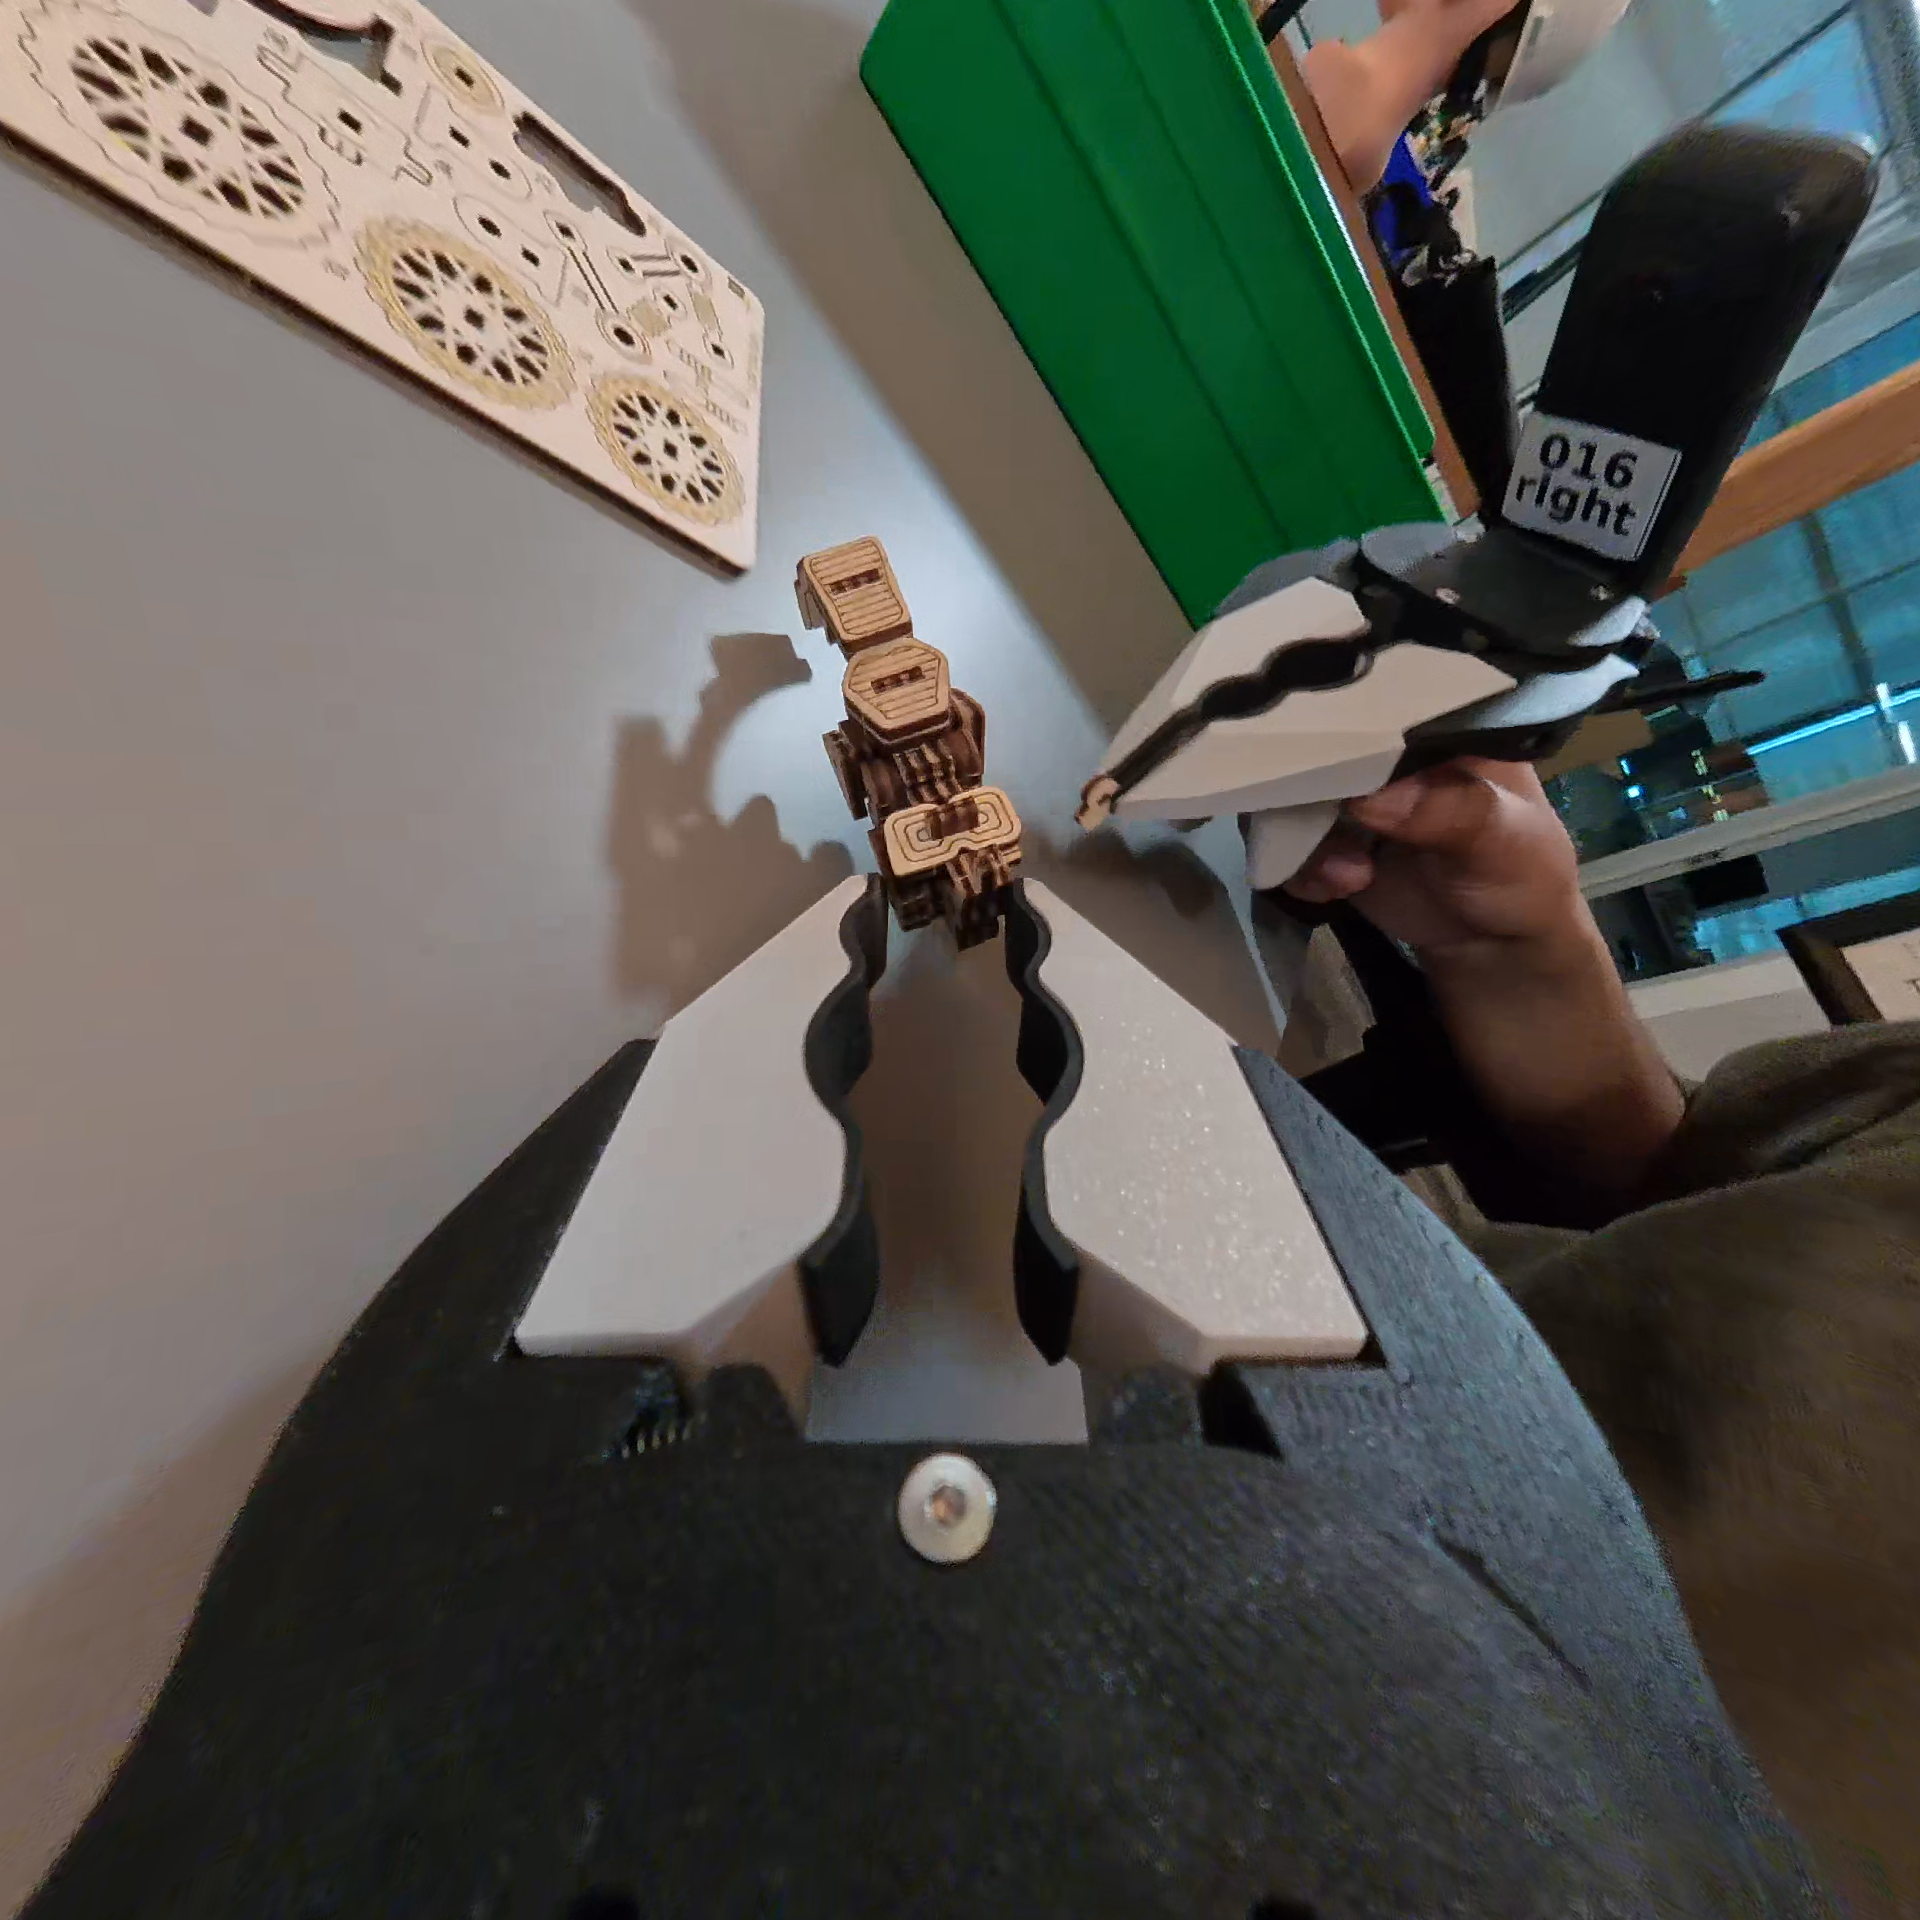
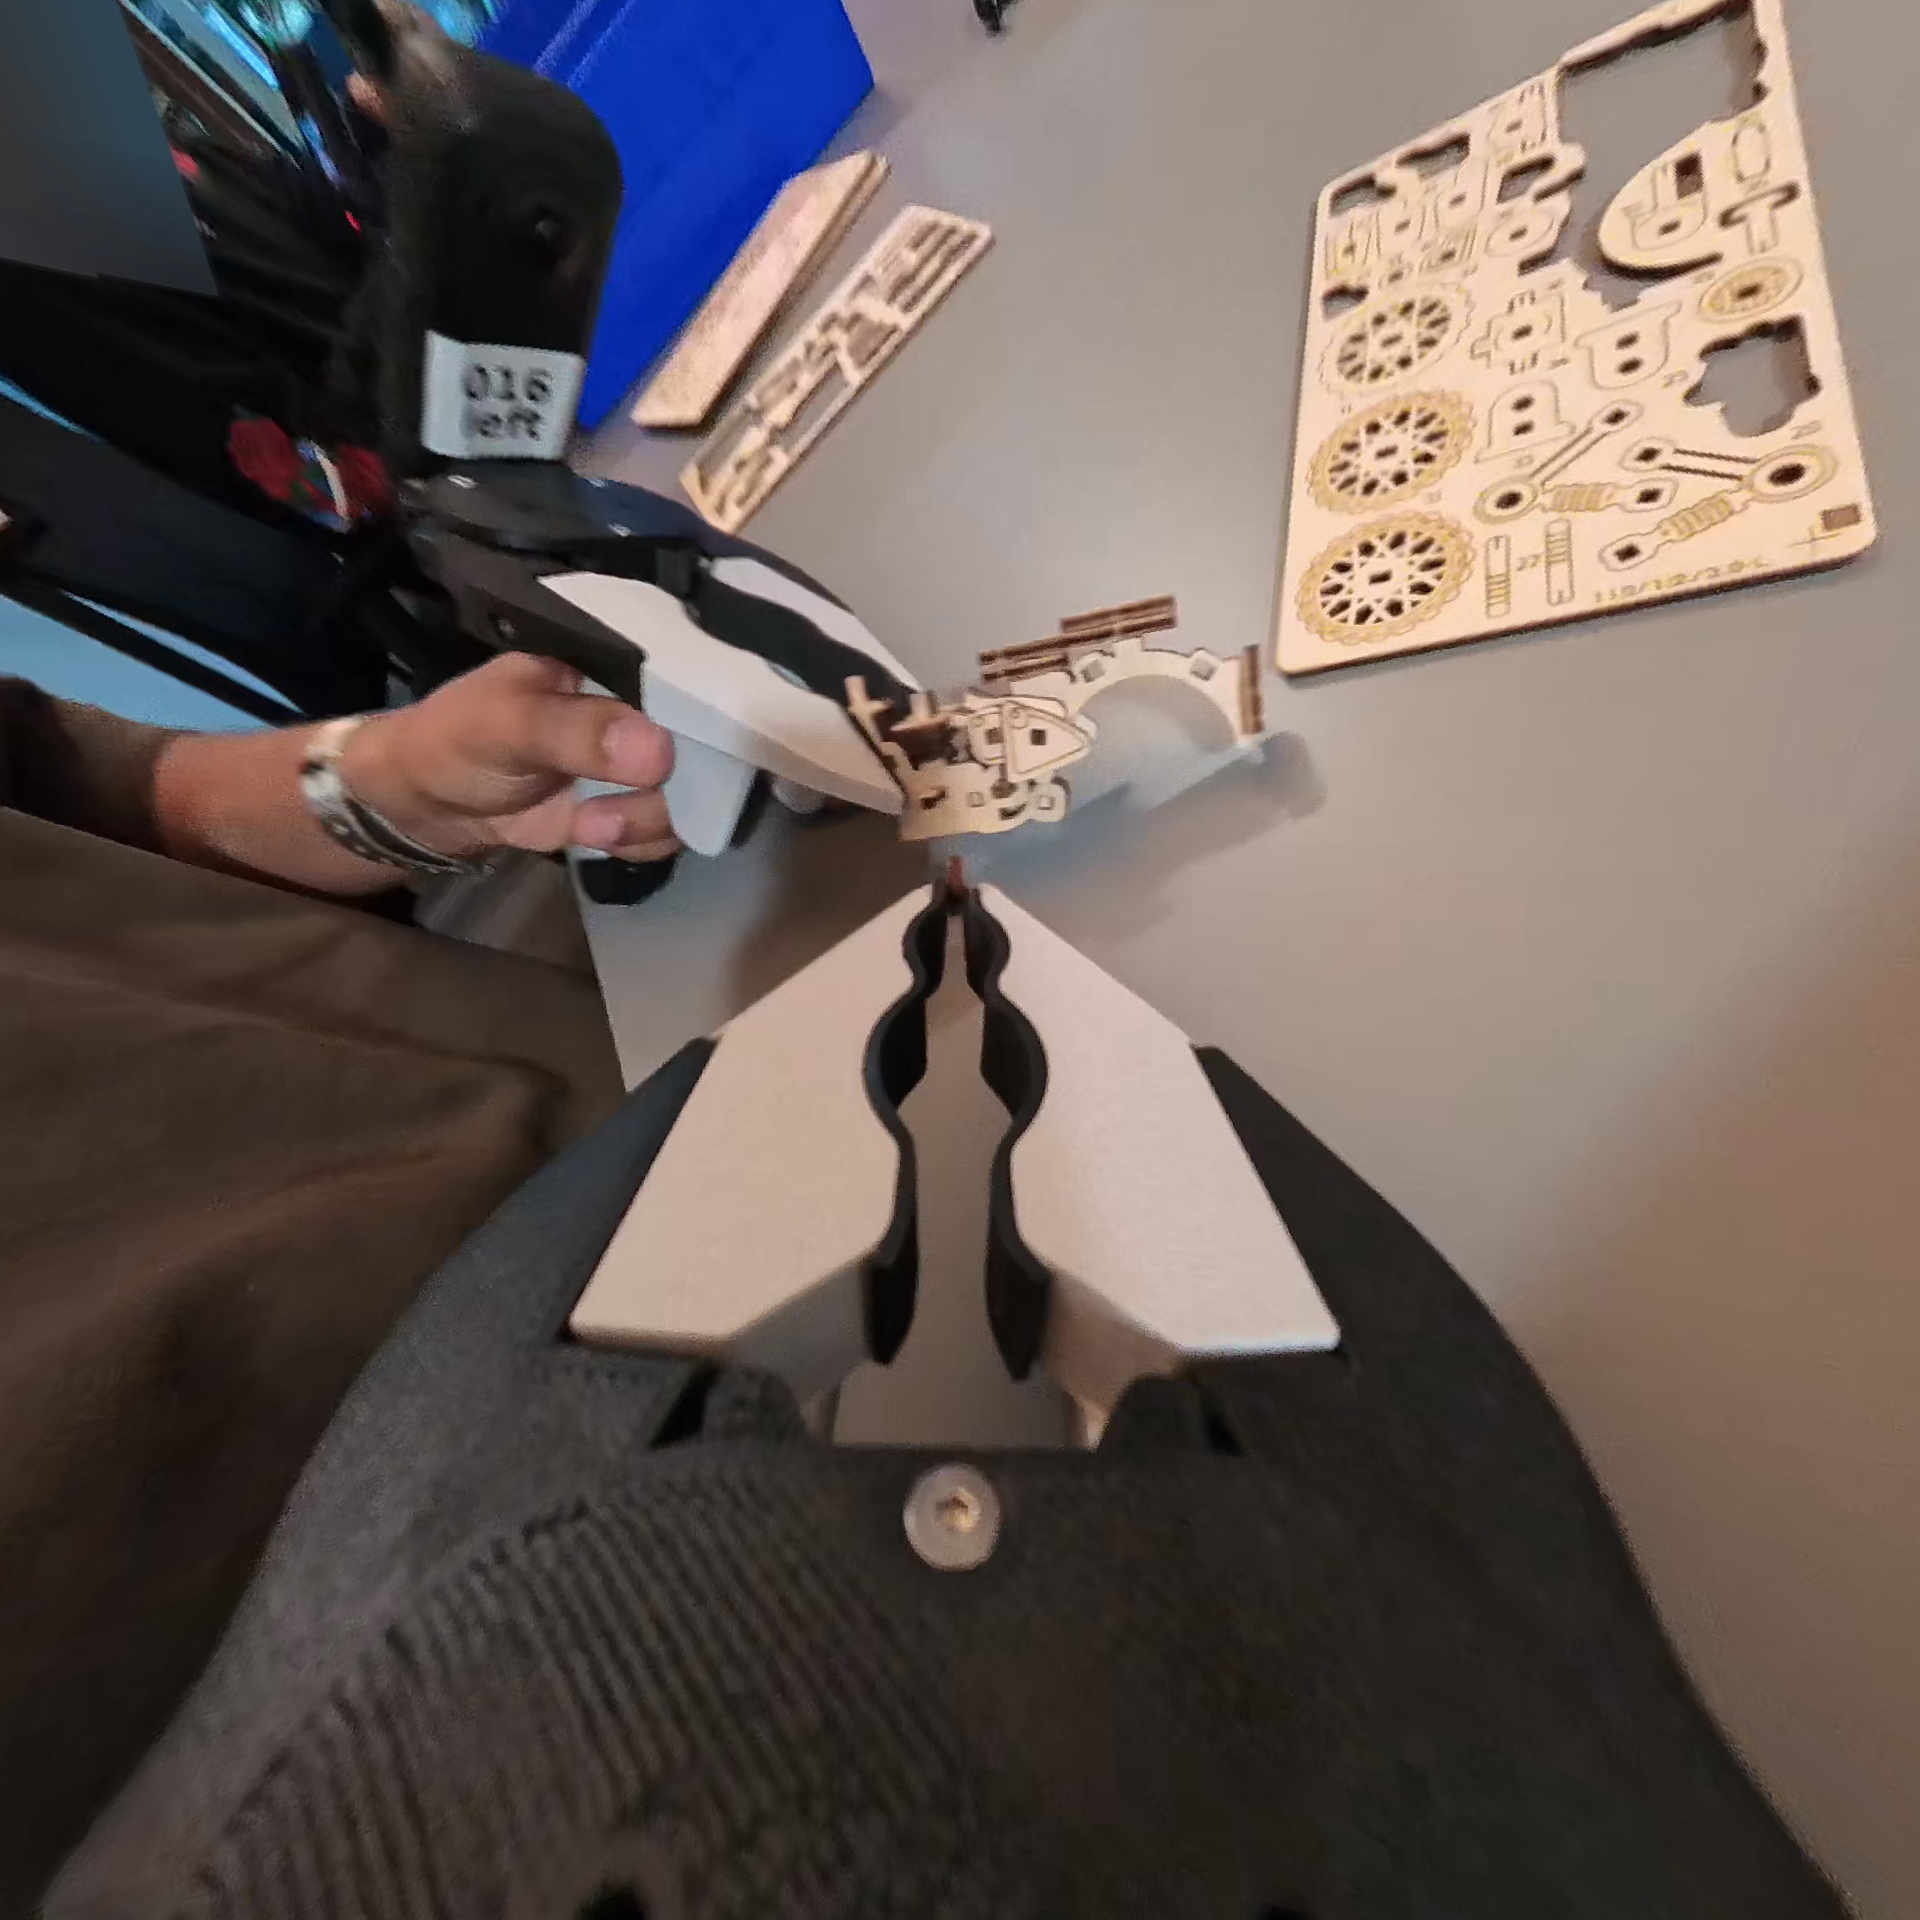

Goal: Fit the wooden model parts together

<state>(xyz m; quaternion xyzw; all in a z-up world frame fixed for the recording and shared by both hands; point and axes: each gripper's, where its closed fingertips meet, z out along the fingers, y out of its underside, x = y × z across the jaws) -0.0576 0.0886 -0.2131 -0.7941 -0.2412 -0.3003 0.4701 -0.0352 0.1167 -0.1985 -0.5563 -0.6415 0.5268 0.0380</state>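
- The parts sheet lies flat on the grey table, well off to the left in the left wrist view; several shapes are already punched out of it.
- The left gripper is closed on the near end of the model, a stacked plywood assembly with three capped blocks standing away from the fingertips.
- The model is held clear of the table; its shadow falls on the surface to the left.
- It looks light and stiff, but the thin laser-cut layers and small tabs are likely to snap if bent or squeezed across the grain.
- A firm hold on the thick layered core seems safest, which is about where the pads sit now.
- The right gripper is to the right, just beside the model but not touching it, nearly closed on a small chip of wood at the very tips.
- That chip is tiny and barely caught, so it may slip or twist when pressed into a slot; a straight, gentle push is called for.
- In the right wrist view the model shows its flat, arched side, with more sheets lying beyond.
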